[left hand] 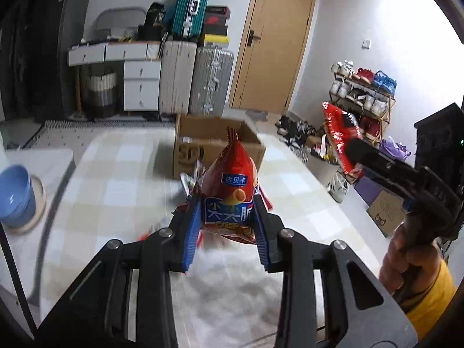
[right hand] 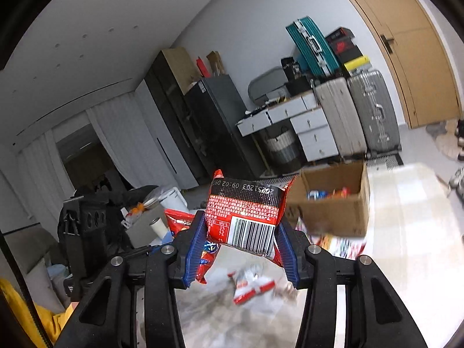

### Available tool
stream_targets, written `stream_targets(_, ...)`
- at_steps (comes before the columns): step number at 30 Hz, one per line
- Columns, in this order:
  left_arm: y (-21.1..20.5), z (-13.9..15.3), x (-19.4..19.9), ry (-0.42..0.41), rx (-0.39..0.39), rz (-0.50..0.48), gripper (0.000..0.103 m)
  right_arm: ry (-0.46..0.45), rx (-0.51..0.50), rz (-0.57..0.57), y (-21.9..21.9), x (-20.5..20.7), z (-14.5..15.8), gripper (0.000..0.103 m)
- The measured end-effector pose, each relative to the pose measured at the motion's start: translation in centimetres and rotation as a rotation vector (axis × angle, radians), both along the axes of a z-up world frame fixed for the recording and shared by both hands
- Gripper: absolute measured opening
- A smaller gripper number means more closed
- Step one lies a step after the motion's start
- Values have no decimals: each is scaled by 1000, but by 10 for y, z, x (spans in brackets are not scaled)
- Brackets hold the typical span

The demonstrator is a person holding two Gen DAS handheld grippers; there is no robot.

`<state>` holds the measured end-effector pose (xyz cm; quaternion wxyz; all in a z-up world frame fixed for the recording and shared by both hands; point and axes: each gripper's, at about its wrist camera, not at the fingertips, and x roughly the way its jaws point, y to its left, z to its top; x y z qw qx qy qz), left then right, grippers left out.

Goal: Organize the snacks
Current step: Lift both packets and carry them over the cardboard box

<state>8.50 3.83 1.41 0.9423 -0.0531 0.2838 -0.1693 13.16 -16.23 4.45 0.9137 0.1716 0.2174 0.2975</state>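
Left wrist view: my left gripper [left hand: 227,217] is clamped on a red chip bag [left hand: 232,191] with a blue label, held upright between the blue pads [left hand: 192,232], above the table. The table [left hand: 116,174] wears a pale checked cloth in cream and white; the near part reads blurred grey-white. An open cardboard box [left hand: 214,142] stands on it further back, a few loose wrappers just in front of the box. Stacked blue bowls [left hand: 17,197] sit at the left edge. Off to the right, the right gripper [left hand: 352,152] holds a red packet [left hand: 340,133] in the air, past the table's right edge. Behind: a wooden door [left hand: 275,43], two upright suitcases [left hand: 197,81], a white drawer unit [left hand: 142,87], a shoe rack [left hand: 365,95] on the right wall. Right wrist view: my right gripper [right hand: 240,232] is closed on the red packet [right hand: 246,211], barcode side toward the camera, a printed date across its top. The cardboard box [right hand: 333,211] is beyond and right, on the checked cloth, with snacks visible inside. One red-and-white wrapper [right hand: 249,287] lies on the table below the fingers. The left gripper's chip bag [right hand: 185,226] shows to the left. Dark fridge [right hand: 214,124] and white curtains [right hand: 37,174] behind.
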Motion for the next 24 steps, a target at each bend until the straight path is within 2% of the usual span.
stream_targets(5,8,41,26,-69,2,4,31,-14,-69,-57,3,27,34,47)
stream_targets(10,11,92,65,-165,36,10,31,-18,-112,-72,6,66,61,47)
stream_targets(14,5,122,106,-169,59,-14,31,9,-134,-74,12,106,73,47)
stream_targets(19,-11,123,174,-98,86,-39,31,76,-177,-80,19,170,66,47)
stream_targets(24,-32,94,243,-60,171,-32,31,166,-198,-103,15,228,39,47)
